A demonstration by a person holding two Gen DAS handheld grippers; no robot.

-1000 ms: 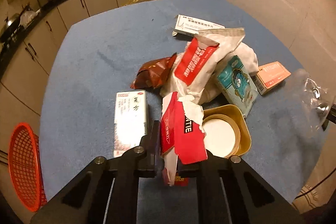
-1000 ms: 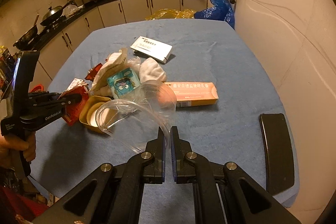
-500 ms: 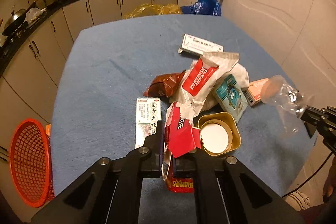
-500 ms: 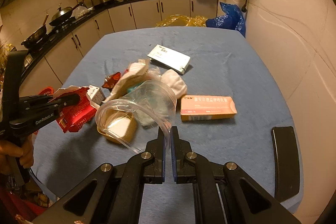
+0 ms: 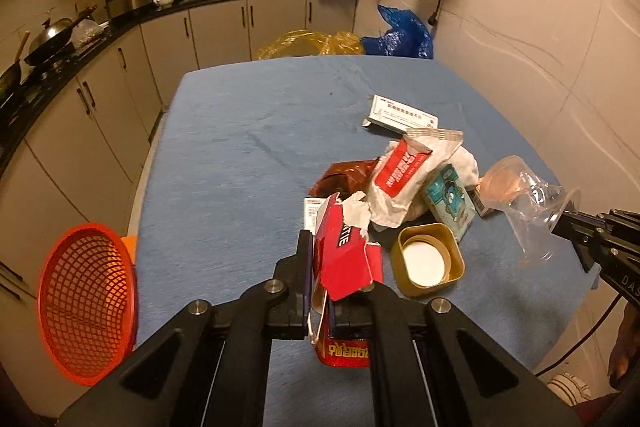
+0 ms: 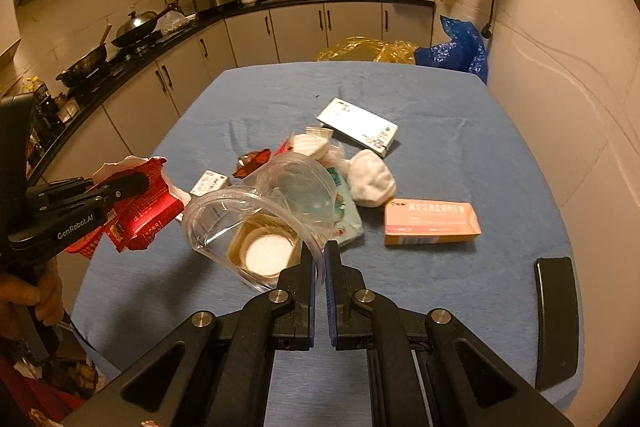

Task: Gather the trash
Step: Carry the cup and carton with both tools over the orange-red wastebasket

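Between left hand-held gripper (image 5: 320,269) fingers, torn red carton (image 5: 344,259), above table (image 5: 240,163)

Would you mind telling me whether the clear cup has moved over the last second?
Yes. In the right wrist view, the clear cup has moved left, from in front of the orange box to over the gold tin.

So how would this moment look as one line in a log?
left gripper: shut on red packet | right gripper: shut on clear cup | both lifted above table | basket: left of table
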